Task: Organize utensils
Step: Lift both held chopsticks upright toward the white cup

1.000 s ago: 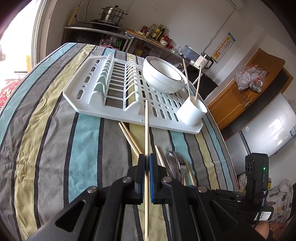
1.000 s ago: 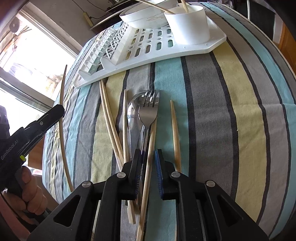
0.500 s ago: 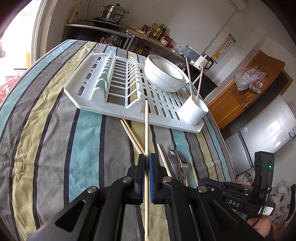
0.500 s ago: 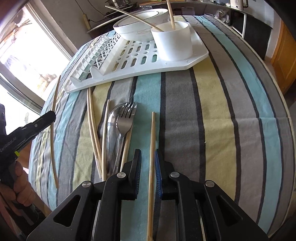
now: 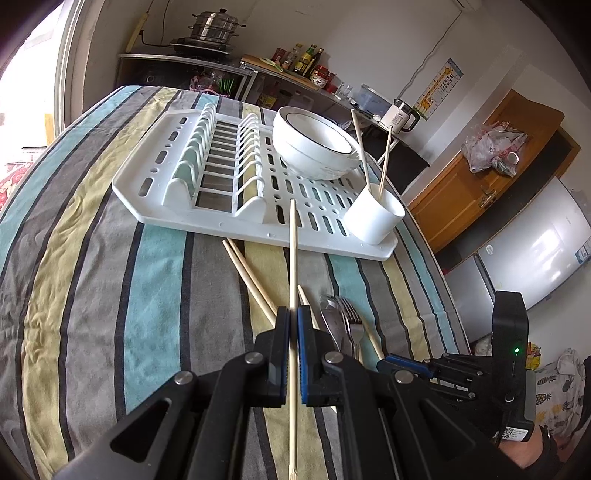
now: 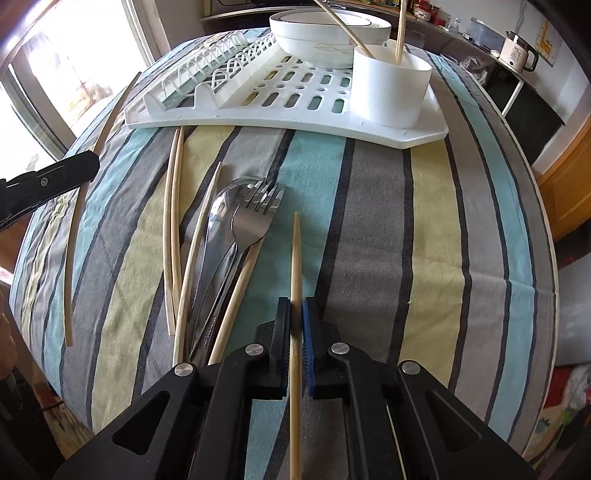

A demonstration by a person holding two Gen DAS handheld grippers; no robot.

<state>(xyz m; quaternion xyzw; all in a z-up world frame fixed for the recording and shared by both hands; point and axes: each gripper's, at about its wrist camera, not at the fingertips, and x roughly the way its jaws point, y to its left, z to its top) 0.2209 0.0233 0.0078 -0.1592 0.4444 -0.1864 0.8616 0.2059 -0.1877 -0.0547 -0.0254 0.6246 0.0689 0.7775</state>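
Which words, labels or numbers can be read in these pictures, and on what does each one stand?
No text can be read for certain.
Wall chart: print too small.
Kettle: label blurred.
Fridge sticker: too small.
Code sticker: too small.
Metal utensil handle: engraving blurred.

place: home kitchen
cooking: stacked steel steamer pot point(image 5: 216, 31) on stove, sauce bottles point(image 5: 304, 61) on back counter
appliances: white electric kettle point(image 5: 400, 116), silver fridge point(image 5: 532, 251)
surface: striped tablecloth point(image 5: 92, 258), white plastic dish rack point(image 5: 236, 184)
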